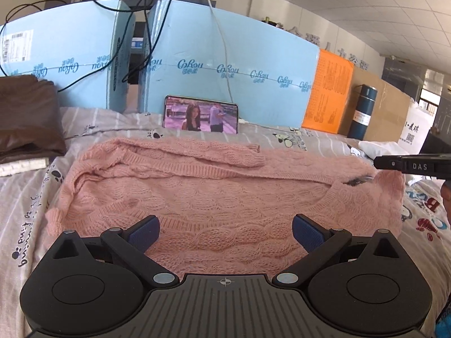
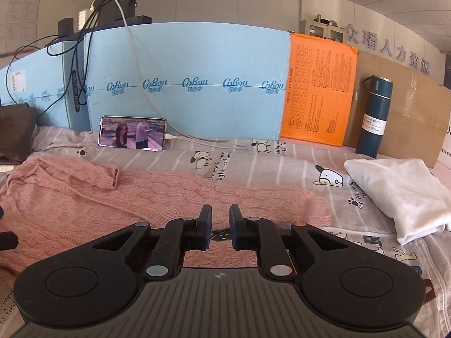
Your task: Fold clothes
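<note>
A pink cable-knit sweater (image 1: pixel 203 197) lies flat on the printed bedsheet, one sleeve folded across its far edge. My left gripper (image 1: pixel 225 232) is wide open just above the sweater's near hem, holding nothing. In the right wrist view the sweater (image 2: pixel 112 202) spreads to the left. My right gripper (image 2: pixel 220 225) hovers over the sweater's neckline with its jaws a narrow gap apart; the sweater's dark label shows between them. The right gripper's finger also shows in the left wrist view (image 1: pixel 394 164), at the sweater's right end.
A folded white garment (image 2: pixel 400 194) lies at the right. A phone (image 2: pixel 132 133) playing video leans on blue foam boards (image 2: pixel 197 84). A dark blue bottle (image 2: pixel 373 118) stands by an orange box (image 2: pixel 315 90). A brown folded garment (image 1: pixel 25 115) sits left.
</note>
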A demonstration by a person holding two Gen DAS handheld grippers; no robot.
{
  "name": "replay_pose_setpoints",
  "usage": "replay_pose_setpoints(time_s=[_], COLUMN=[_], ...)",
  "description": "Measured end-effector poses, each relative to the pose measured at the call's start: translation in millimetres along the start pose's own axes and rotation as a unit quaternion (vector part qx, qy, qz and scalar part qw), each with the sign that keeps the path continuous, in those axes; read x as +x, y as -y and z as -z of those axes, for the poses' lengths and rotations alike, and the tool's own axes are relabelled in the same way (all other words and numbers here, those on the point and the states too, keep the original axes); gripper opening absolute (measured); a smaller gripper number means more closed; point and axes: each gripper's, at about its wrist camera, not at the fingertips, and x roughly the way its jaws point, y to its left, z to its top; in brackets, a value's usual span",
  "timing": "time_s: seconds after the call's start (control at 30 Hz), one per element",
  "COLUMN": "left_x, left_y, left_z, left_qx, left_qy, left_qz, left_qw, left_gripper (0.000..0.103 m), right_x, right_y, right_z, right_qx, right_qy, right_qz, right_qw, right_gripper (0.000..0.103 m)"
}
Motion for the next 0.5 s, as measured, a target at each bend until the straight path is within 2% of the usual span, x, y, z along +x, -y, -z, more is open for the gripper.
replay_pose_setpoints(time_s=[0.2, 0.37, 0.5], left_x=[-2.3, -4.4, -5.3], left_y=[-11.8, -17.8, -27.4], left_z=[-1.9, -0.6, -1.0], left_qx=[-0.032, -0.041, -0.065], left_qy=[0.006, 0.009, 0.015], left_qz=[-0.005, -0.014, -0.030], left_qw=[0.9994, 0.9990, 0.9973], left_gripper=[0.102, 0.102, 0.102], right_x=[2.5, 12.3, 10.1], right_y=[-48.4, -60.8, -65.2], right_z=[7.9, 17.6, 20.5], right_qx=[-0.041, -0.029, -0.018], right_qy=[-0.028, -0.063, -0.065], right_qz=[-0.060, -0.086, -0.115], right_qw=[0.997, 0.994, 0.991], right_gripper=[0.013, 0.013, 0.015])
